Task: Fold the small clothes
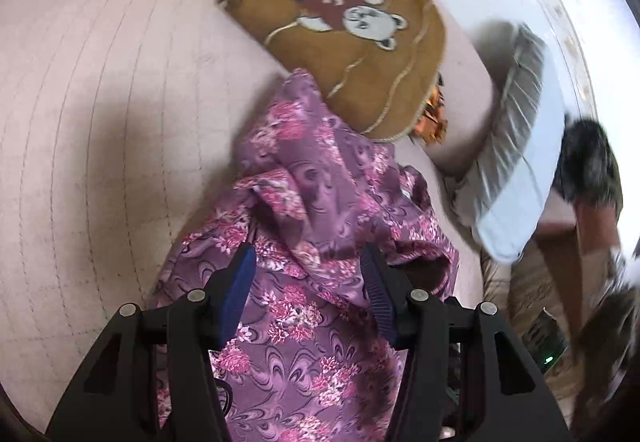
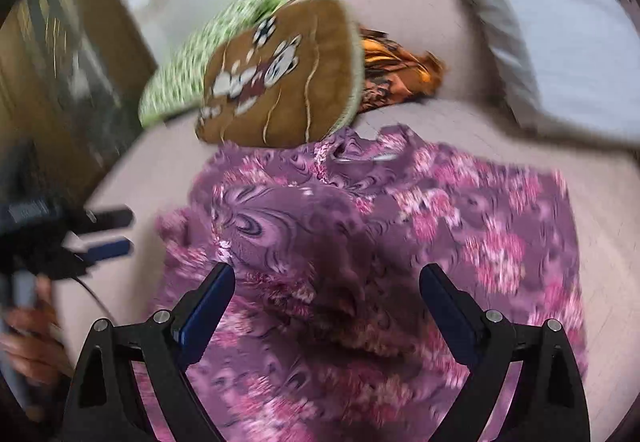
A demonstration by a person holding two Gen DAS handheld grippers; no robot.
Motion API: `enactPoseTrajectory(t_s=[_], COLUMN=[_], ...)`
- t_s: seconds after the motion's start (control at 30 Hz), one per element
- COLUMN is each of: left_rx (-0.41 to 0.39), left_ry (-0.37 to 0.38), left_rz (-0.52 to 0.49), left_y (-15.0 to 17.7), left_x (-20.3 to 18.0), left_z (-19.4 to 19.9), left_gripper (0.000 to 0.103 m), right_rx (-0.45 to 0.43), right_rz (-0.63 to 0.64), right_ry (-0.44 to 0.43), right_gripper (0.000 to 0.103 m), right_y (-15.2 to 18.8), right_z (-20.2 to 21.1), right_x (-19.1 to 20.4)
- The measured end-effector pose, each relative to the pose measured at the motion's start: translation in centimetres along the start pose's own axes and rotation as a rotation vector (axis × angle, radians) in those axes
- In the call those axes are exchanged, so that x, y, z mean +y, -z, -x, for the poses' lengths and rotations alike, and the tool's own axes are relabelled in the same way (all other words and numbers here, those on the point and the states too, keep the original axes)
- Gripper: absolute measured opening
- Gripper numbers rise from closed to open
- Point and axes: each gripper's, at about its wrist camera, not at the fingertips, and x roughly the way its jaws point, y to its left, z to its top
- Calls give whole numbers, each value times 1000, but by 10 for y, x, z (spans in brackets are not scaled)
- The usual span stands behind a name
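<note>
A purple garment with pink flowers lies crumpled on a pale pink quilted bed cover. My left gripper is open just above the garment's near part, with nothing between its blue pads. In the right wrist view the same garment spreads wide across the bed. My right gripper is open over its rumpled middle and holds nothing. The left gripper also shows at the left edge of the right wrist view, open, beside the garment's left edge.
A brown cushion with a bear picture lies at the garment's far end, over a green patterned cushion. An orange patterned cloth sits behind it. A grey-white pillow lies at the right. A wooden cabinet stands left of the bed.
</note>
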Motion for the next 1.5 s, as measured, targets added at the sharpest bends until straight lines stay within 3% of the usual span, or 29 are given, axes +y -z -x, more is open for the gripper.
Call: enactPoseTrajectory(t_s=[0.1,0.13,0.17,0.2,0.23,0.37,0.47,0.5,0.57,0.6,0.63,0.73,0.87,0.9,0.93,0.97,1.0,1.1,1.17,1.27,1.3,1.4,1.47,1.5], left_rx=[22,25,22,18,15,19,28,34,58,73,97,123,110,103,97,100,103,76,110,124,126,140,126,106], left_ry=[4,2,2,-1,-6,17,32,34,36,38,39,41,-32,-57,-74,-65,-51,-64,-75,-137,-151,-127,-83,-66], left_rz=[21,20,19,21,27,84,117,125,143,154,169,191,196,181,155,136,119,55,36,-8,-13,-7,5,7], left_y=[3,5,4,3,1,-5,-7,-7,-7,-6,-3,2,-5,-9,-13,-15,-16,-14,-6,9,13,21,23,22], left_x=[3,4,5,6,8,17,19,19,17,17,17,16,14,12,8,5,2,-4,-3,-4,-1,6,9,9], left_z=[-7,-7,-6,-6,-6,-7,-13,-16,-27,-33,-41,-54,-70,-73,-74,-74,-72,-62,-67,-74,-74,-70,-60,-54], left_gripper=[53,53,53,53,53,53,53,53,54,54,54,54,52,46,21,3,3,3,3,3,3,3,6,8], right_rx=[15,6,-17,-23,-14,-14,2,-15,-54,-74,-89,-70,-27,-18,3,31,25,-139,-98,83,104,81,12,-14], right_rz=[101,102,67,19,-63,-369,-526,-563,-613,-622,-623,-592,-655,-655,-622,-589,-571,-570,-577,-569,-569,-607,-678,-694], right_ry=[165,183,139,87,38,57,102,80,24,0,-36,-101,-164,-159,-152,-145,-153,-187,-155,-53,-31,-10,-75,-94], right_gripper=[92,78,63,27,16,19,23,27,51,73,84,84,83,71,23,7,7,7,7,8,8,14,19,33], right_y=[-7,-9,-14,-16,-19,-3,20,26,32,32,30,25,24,22,17,10,0,-19,-16,13,21,45,50,50], right_z=[-22,-25,-23,-21,-20,-7,6,13,27,30,31,22,-5,-14,-21,-24,-20,27,34,14,12,24,37,40], right_x=[18,16,7,-4,-23,-114,-163,-174,-185,-185,-183,-169,-157,-154,-150,-148,-149,-166,-181,-195,-198,-210,-220,-222])
